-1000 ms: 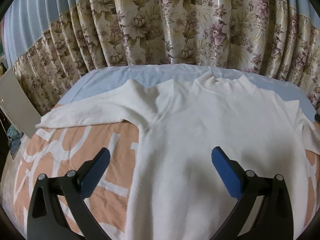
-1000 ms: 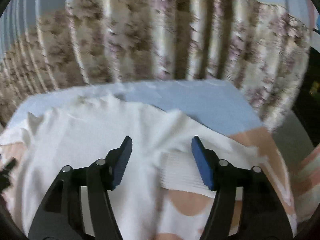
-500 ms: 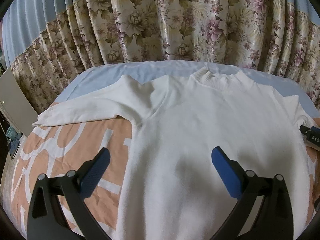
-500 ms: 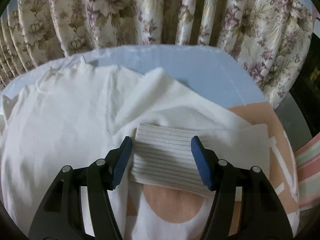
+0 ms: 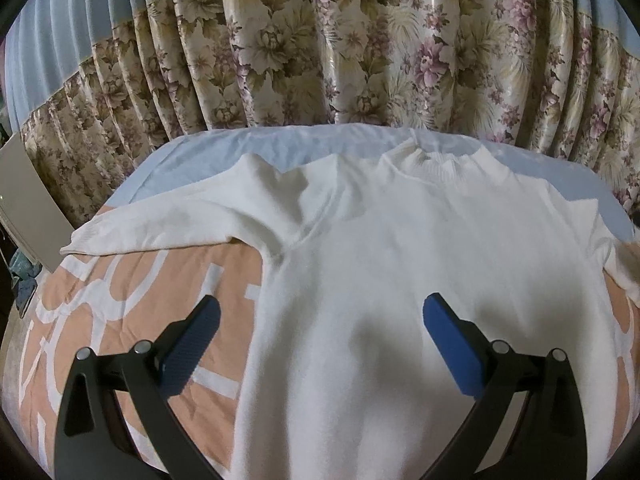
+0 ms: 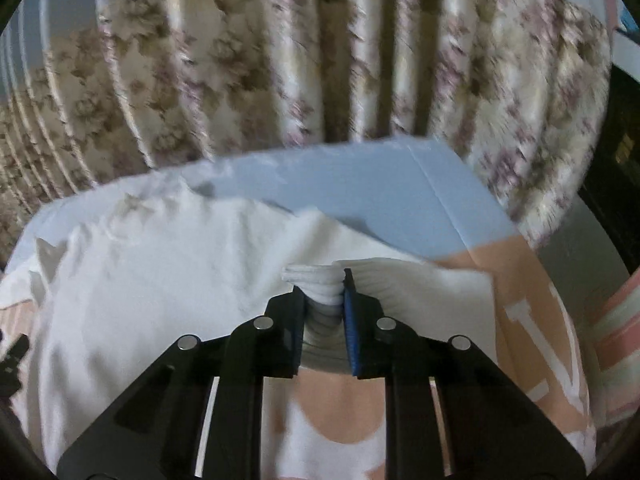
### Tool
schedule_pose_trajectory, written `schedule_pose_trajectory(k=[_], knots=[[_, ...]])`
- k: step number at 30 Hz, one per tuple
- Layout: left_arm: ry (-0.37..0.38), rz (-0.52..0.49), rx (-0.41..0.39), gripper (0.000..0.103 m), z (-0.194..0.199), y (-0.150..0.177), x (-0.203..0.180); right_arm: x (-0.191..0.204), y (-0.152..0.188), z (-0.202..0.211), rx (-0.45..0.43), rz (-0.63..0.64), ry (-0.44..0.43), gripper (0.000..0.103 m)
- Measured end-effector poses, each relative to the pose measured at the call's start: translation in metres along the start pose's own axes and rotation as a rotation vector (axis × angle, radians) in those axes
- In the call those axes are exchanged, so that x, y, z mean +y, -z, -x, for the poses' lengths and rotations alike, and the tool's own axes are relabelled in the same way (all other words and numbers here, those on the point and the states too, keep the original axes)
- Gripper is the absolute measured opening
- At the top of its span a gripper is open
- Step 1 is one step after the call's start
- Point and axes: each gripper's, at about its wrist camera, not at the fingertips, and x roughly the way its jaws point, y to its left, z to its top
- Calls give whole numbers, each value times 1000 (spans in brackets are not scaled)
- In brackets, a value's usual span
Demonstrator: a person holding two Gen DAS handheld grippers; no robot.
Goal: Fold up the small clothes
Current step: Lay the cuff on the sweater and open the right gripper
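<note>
A white knit sweater (image 5: 392,248) lies flat on the bed, collar toward the curtain, its left sleeve (image 5: 160,226) stretched out to the left. My left gripper (image 5: 318,320) is open and empty, hovering over the sweater's lower body. In the right wrist view the sweater (image 6: 160,264) spreads to the left. My right gripper (image 6: 325,294) is shut on the ribbed cuff (image 6: 316,280) of the right sleeve, which bunches between the blue pads.
The bed has an orange-and-white patterned cover (image 5: 120,292) and a light blue sheet (image 6: 360,184) at the far end. A floral curtain (image 5: 360,48) hangs close behind. A beige panel (image 5: 24,208) stands at the left edge.
My right gripper has closed on the ribbed sleeve cuff, which lay flat between its open fingers before. The left gripper has stayed open and shifted slightly over the sweater.
</note>
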Motion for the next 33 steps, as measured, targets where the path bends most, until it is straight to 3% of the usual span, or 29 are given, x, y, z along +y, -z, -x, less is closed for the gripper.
schedule_pose_trajectory(k=[7,12,15,22,25,26,27,33], knots=[[-22,13,-1,101,-11,-13,30,81,-34,-20,2,98,-172,18],[-52,27,8,101,-31,-31,52,153,-39,-47,38,155,-308,18],[-76,29,-1,101,-47,-47,63,193,-35,-57,52,178,-353,18],[-47,29,28,101,-83,-66,77,254,-22,-87,122,185,-415,19],[-33,40,32,101,-91,-65,76,249,-19,-82,120,162,-415,42],[-33,29,25,101,-91,-64,74,240,-20,-75,99,146,-418,60],[-40,13,16,101,-90,-63,68,229,-22,-67,72,131,-413,66],[10,27,58,101,-96,-67,45,148,-38,-35,-20,43,-332,66]])
